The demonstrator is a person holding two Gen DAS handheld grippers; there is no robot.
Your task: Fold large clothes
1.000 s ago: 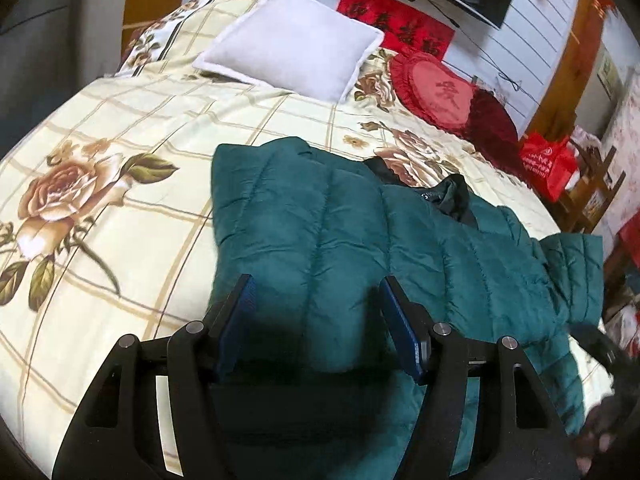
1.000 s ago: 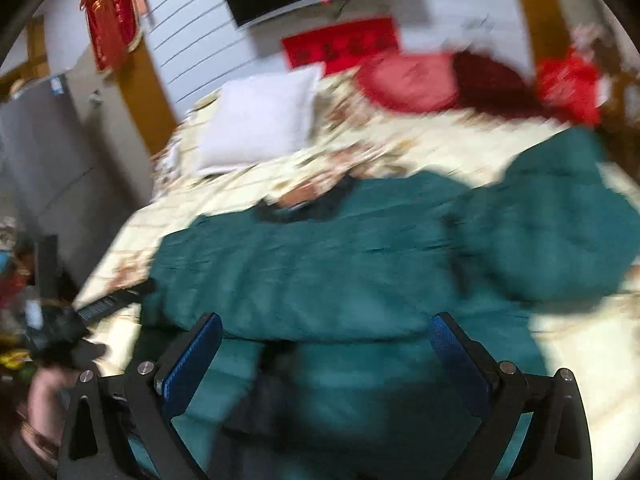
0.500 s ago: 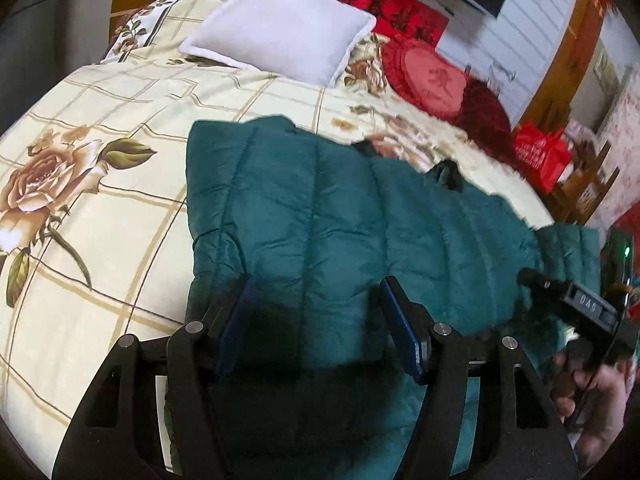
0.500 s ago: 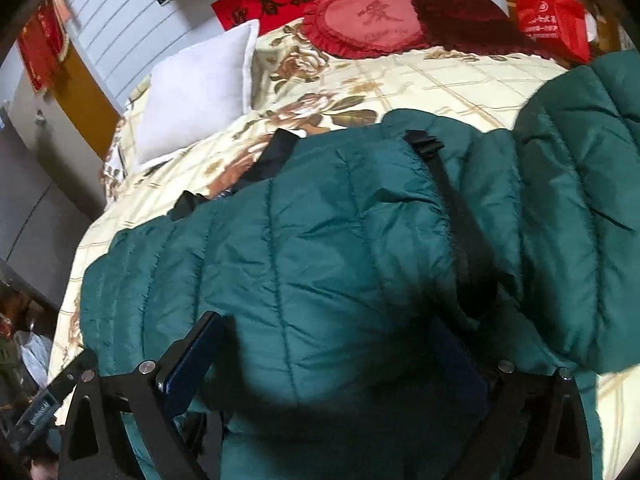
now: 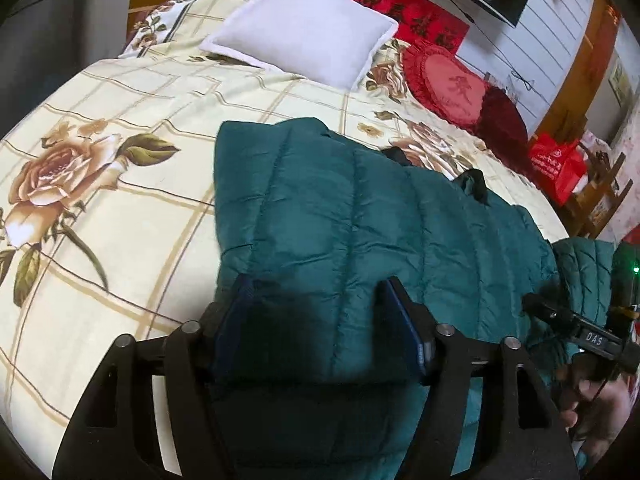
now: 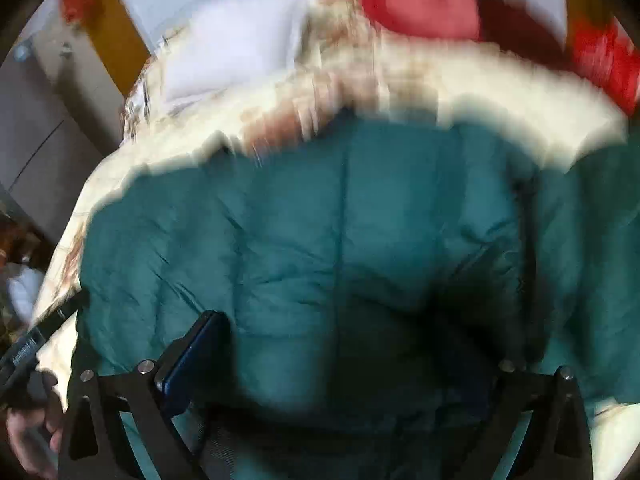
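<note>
A dark green quilted jacket [image 5: 360,216] lies across the rose-print bedspread [image 5: 120,200], its left side doubled over into a thick fold. My left gripper [image 5: 316,320] has that fold wedged between its blue pads [image 5: 404,332]; the jaws are opening, with the fabric still touching both pads. The right wrist view is blurred. There my right gripper [image 6: 348,364] stands wide, low over the jacket [image 6: 320,240], which bulges up between its fingers; the right finger is mostly sunk in dark fabric. That gripper's black body [image 5: 580,332] and a hand [image 5: 596,404] show at the left view's right edge.
A white pillow [image 5: 308,28] and a red heart cushion [image 5: 452,88] lie at the head of the bed. A red bag [image 5: 556,164] and wooden furniture [image 5: 600,196] stand beyond the bed's right side. Bare bedspread stretches left of the jacket.
My right gripper has dropped down close onto the jacket, and it and the hand have come into the left view's right edge. The left gripper has barely shifted.
</note>
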